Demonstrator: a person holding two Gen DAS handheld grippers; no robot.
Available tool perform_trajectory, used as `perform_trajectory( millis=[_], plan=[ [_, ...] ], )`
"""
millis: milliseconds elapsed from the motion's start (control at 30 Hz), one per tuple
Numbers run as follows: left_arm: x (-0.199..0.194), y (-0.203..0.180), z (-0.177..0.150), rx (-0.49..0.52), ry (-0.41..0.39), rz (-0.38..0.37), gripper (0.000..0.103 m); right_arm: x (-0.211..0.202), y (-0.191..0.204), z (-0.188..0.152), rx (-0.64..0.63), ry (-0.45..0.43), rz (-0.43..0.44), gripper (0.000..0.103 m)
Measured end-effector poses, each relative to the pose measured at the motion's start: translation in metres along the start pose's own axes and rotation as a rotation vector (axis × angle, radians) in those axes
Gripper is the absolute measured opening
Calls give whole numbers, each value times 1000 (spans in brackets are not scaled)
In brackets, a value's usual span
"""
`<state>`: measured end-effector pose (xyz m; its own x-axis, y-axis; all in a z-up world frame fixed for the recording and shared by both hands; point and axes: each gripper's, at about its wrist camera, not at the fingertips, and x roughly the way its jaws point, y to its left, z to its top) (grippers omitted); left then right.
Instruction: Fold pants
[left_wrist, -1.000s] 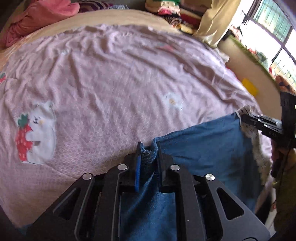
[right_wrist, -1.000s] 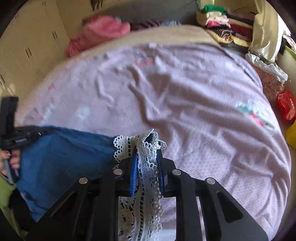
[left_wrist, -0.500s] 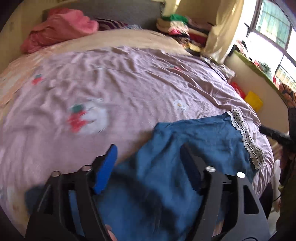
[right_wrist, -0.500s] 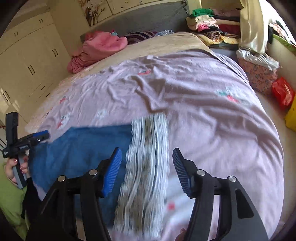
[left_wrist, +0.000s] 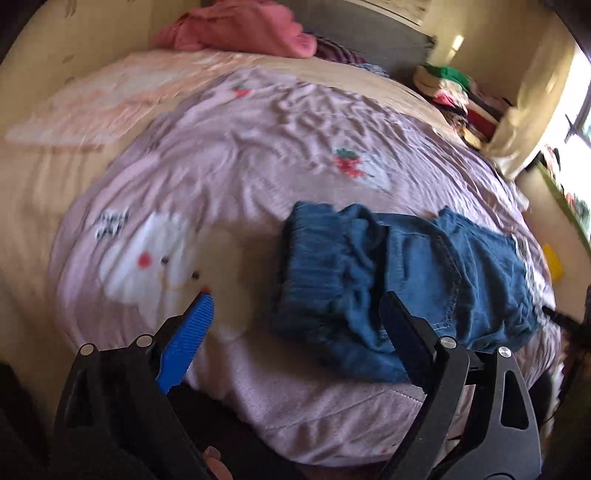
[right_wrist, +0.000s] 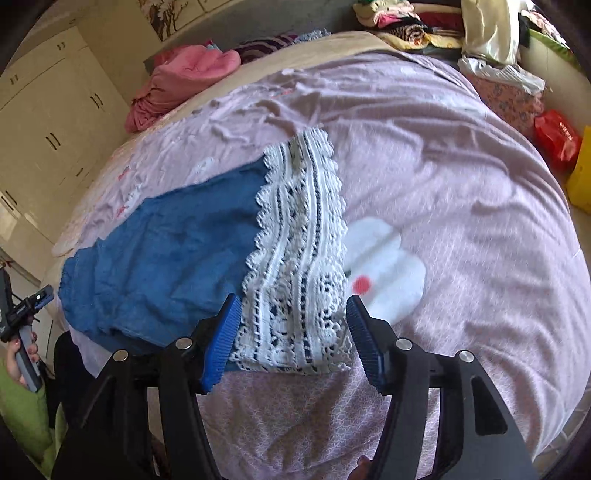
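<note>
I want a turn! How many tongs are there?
2: left tongs, opening, empty, above the pants' waistband; right tongs, open, above the lace hem. No others seen.

Both wrist views close, angled downward, sharing the pants (left_wrist: 424, 266) on the bed (right_wrist: 461, 177)

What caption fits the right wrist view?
Open right gripper above the white lace cuff of blue denim pants lying on a pink printed bedsheet.
</note>
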<state>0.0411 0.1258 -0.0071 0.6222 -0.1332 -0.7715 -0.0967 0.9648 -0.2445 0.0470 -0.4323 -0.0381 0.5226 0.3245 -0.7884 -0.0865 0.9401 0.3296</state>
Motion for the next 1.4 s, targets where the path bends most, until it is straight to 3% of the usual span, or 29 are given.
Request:
perform_trajectory(
  millis=[133, 200, 233, 300, 400, 467, 600, 700, 833, 967, 1067, 1167, 1300, 1400],
  plan=[
    [17, 7, -2, -56, 27, -62, 84, 3, -9, -2, 61, 6, 41, 57],
    [29, 0, -1, -65, 53, -88, 82, 3, -9, -3, 66, 8, 50, 51],
    [36, -6, -1, -64, 63, -104, 76, 3, -10, -3, 71, 13, 61, 49],
    [44, -11, -1, -60, 71, -57, 44, 4, -9, -4, 74, 23, 79, 40],
    [46, -7, 0, -97, 60, -56, 37, 6, -6, -6, 55, 28, 81, 24],
    [35, -11, 0, -63, 27, -27, 36, 0, 3, -9, 6, 8, 38, 23],
    [20, -10, 0, 7, -22, 42, 36, -7, 7, -14, -43, -3, -13, 22],
    [35, 3, -4, -36, 31, 31, 36, 0, 3, -22, -41, 15, -34, 22],
    [46, 2, -12, -1, 36, 56, 39, 3, -1, -24, -17, 5, -46, 24],
    [39, 8, -11, -23, 31, 41, 50, 1, -1, -24, -11, 5, -58, 31],
    [20, 9, -9, -31, 2, 30, 54, -14, 1, -21, -18, -15, -90, 39],
    [-6, 3, -5, -4, -55, 78, 57, -32, 4, -20, -28, -57, -115, 45],
    [-40, -11, 5, 38, -139, 94, 67, -53, 20, -17, -66, -115, -91, 48],
    [-45, -33, 12, 83, -156, 49, 73, -54, 40, -13, -113, -124, -61, 52]
  ],
)
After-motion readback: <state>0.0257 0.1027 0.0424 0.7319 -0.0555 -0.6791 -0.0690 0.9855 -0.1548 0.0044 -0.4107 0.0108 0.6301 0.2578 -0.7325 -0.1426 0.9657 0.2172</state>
